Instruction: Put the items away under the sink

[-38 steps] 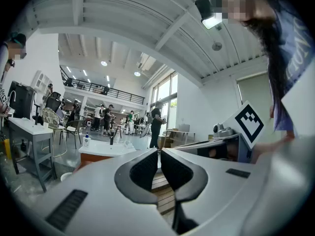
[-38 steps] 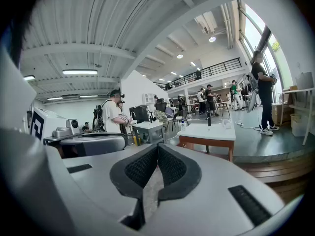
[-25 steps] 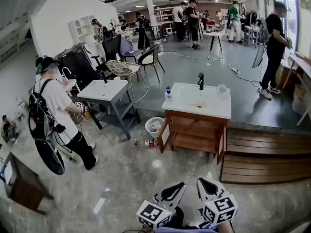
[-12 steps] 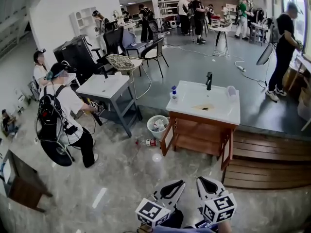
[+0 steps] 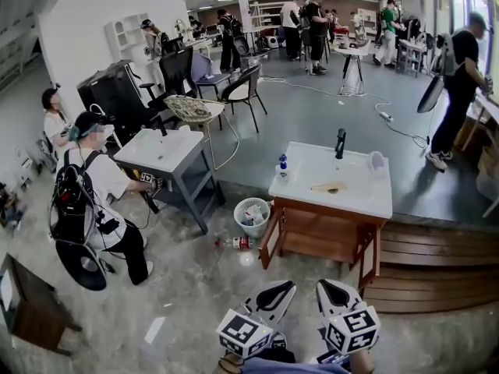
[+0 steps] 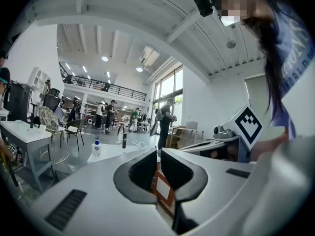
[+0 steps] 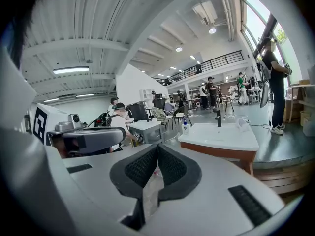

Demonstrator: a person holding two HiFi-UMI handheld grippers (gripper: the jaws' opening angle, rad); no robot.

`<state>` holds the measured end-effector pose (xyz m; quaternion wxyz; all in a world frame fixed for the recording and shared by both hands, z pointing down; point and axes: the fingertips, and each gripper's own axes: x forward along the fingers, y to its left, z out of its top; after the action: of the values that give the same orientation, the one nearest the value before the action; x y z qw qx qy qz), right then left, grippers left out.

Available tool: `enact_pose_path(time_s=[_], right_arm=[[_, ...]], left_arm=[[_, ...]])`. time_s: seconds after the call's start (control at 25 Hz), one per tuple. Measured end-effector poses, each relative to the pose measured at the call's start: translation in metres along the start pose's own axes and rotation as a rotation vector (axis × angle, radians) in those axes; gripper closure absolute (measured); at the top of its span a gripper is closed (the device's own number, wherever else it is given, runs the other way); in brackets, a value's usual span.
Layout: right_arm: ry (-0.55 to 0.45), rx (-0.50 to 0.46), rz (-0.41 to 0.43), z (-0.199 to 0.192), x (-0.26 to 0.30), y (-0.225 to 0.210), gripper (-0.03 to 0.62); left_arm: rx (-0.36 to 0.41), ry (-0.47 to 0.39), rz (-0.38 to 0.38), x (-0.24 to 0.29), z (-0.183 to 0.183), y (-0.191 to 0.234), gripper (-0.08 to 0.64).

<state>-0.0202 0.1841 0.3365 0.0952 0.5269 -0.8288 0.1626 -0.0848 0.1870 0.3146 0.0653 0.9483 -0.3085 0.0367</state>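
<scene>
**Both grippers closed and empty, well short of the sink cabinet**

Far left: a person with a backpack (image 5: 90, 197) stands at a grey washstand (image 5: 160, 153) on the concrete floor (image 5: 179, 302).

Right of the washstand, a white waste basket (image 5: 252, 216) with contents stands on the floor. It is just beside the front left corner of the sink cabinet (image 5: 323, 236). In front of the basket, a red-labelled bottle (image 5: 235, 243) lies on its side on the floor. A small pale round object (image 5: 248, 259) lies near it; it cannot be identified.

Left gripper (image 5: 279, 294): at the bottom edge of the head view, pointing toward the cabinet and well apart from it. Its jaws are drawn together with nothing between them.

Sink cabinet: wooden, with the left door (image 5: 270, 236) and the right door (image 5: 368, 255) both swung open.
- On the white sink top (image 5: 362, 201), a blue-capped bottle (image 5: 283, 167) stands upright at the rear left corner.
- A black tap (image 5: 340, 142) stands at the middle of the rear edge.
- A flat tan object (image 5: 329, 187) lies near the middle of the top, toward the front edge.
- A pale object (image 5: 377, 162) sits at the rear right corner; what it is cannot be told.

Right gripper (image 5: 331, 293): just beside the left one and pointing the same way. Its jaws meet at the tips and hold nothing.

Right: wooden steps (image 5: 437, 263) adjoin the cabinet. A second person (image 5: 460, 76) stands beyond them by the far right edge.
</scene>
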Motion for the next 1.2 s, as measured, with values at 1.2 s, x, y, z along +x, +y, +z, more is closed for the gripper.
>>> enact_pose_path(time_s=[1.2], right_arm=[[0.073,-0.028,0.042,0.041,0.192,-0.067,0.574]], left_arm=[[-0.098,0.023,0.145,0.07,-0.018,0.191,0.509]])
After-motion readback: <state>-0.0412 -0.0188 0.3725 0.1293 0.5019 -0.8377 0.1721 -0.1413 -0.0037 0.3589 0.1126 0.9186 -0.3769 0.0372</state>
